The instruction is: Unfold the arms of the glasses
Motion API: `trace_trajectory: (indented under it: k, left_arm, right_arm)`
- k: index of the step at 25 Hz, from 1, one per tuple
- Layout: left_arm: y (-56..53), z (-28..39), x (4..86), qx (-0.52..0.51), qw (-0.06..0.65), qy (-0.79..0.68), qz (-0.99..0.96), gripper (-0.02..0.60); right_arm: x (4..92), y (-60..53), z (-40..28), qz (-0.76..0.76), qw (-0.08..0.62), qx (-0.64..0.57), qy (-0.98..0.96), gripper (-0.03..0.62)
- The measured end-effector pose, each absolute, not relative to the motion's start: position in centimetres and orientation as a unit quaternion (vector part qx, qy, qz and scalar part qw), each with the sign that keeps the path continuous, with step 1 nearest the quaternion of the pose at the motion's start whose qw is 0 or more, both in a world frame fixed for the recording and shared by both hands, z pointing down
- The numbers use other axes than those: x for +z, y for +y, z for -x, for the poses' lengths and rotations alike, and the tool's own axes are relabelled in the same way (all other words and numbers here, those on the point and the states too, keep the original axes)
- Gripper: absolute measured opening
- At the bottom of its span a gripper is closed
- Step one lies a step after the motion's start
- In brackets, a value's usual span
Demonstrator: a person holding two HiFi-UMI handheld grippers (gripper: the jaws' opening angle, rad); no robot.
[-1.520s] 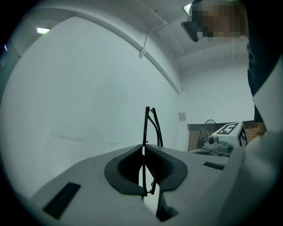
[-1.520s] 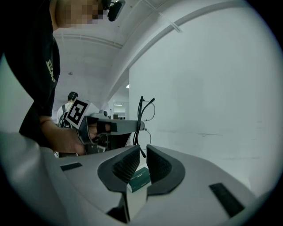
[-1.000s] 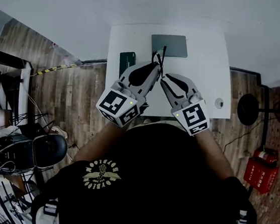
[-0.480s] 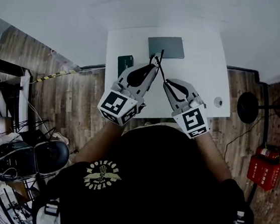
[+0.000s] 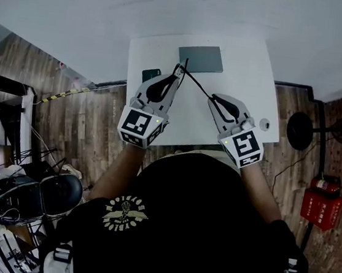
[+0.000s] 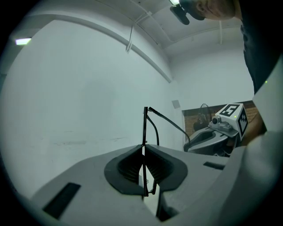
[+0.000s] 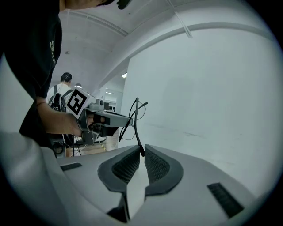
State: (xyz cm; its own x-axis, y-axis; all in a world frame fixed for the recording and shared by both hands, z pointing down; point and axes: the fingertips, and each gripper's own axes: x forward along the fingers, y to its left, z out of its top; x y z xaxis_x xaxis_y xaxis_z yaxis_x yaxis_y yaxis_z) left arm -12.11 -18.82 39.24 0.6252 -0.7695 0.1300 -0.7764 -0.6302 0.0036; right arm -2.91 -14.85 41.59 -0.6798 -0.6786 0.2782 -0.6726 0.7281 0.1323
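My left hand-held gripper (image 6: 144, 152) is closed on the front of the black thin-rimmed glasses (image 6: 145, 128). The rim stands upright and edge-on between its pads, with the top part rising clear above the fingertips. My right hand-held gripper (image 7: 142, 152) pinches the very tip of one long arm (image 5: 197, 85) of the glasses. Its jaws have just eased open a touch, but the tip sits between the pads and they press on it.

The glasses hang in the air above the bench, stretched between the two grippers. Their long axis follows that swung-out arm. In the head view it runs from the hinge at the left fingertips, down and to the right, to the right fingertips. I cannot make out the second arm for sure.

By my count there is one pair of glasses and two grippers. On the white bench (image 5: 252, 81) below lie three other things:
- one grey flat rectangular slab (image 5: 200, 57) near the far edge
- one dark green rectangular card (image 5: 151, 73) beside the left gripper
- one small white round object (image 5: 265, 124) near the right edge
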Motion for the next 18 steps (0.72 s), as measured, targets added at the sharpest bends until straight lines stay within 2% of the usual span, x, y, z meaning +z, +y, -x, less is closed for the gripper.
trace_trajectory:
  k: [11,18]
  left_arm:
    - [-19.9,13.7,40.5,0.123,-0.019,-0.447,-0.886,0.023]
    - [-19.9,14.0,41.5,0.126,-0.033,-0.444,-0.887,0.023]
  right_arm:
    - [40.9,-15.9,1.6,-0.402,0.151,0.000,-0.903,0.037]
    - [39.7,-16.8,0.4,-0.412,0.150,-0.013,-0.899,0.044]
